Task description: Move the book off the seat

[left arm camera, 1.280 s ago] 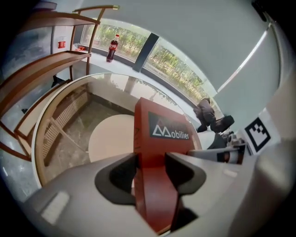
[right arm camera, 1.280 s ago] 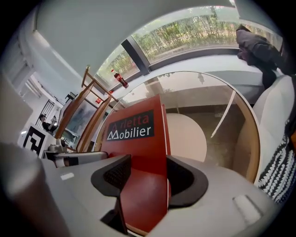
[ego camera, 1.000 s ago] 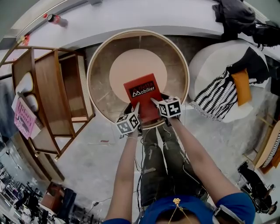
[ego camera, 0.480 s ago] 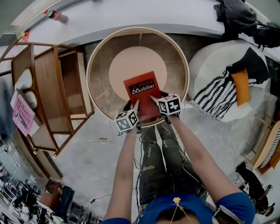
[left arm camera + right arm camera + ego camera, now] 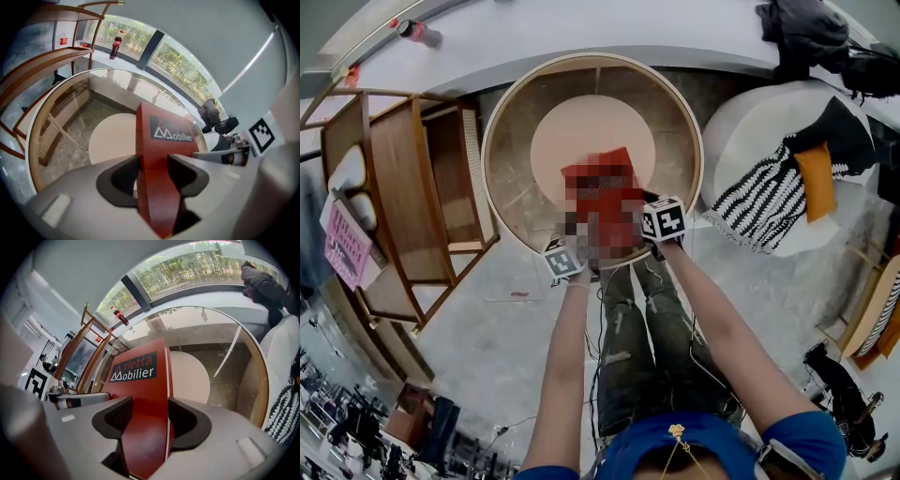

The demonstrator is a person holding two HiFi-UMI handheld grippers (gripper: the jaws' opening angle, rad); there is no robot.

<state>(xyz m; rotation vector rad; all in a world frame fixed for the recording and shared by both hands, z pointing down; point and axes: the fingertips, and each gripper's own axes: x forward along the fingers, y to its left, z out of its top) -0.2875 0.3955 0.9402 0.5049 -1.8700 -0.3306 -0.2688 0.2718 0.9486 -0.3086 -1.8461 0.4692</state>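
The left tongs [image 5: 152, 176] stand wide, both pads pressed on the near end of a red hardcover book [image 5: 164, 140]. The right tongs [image 5: 150, 416] clamp the same end just beside them. The book sits over the near half of the round wooden-rimmed seat [image 5: 502, 122], its long axis running from the seat's near rim toward the pale cushion at its centre. A black cover label reads "…rletta Mobilier".

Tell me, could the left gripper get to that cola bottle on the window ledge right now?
Probably not. The left gripper is closed on the red book, and the cola bottle stands on the ledge beyond the far rim of the wide round seat, which lies between them.
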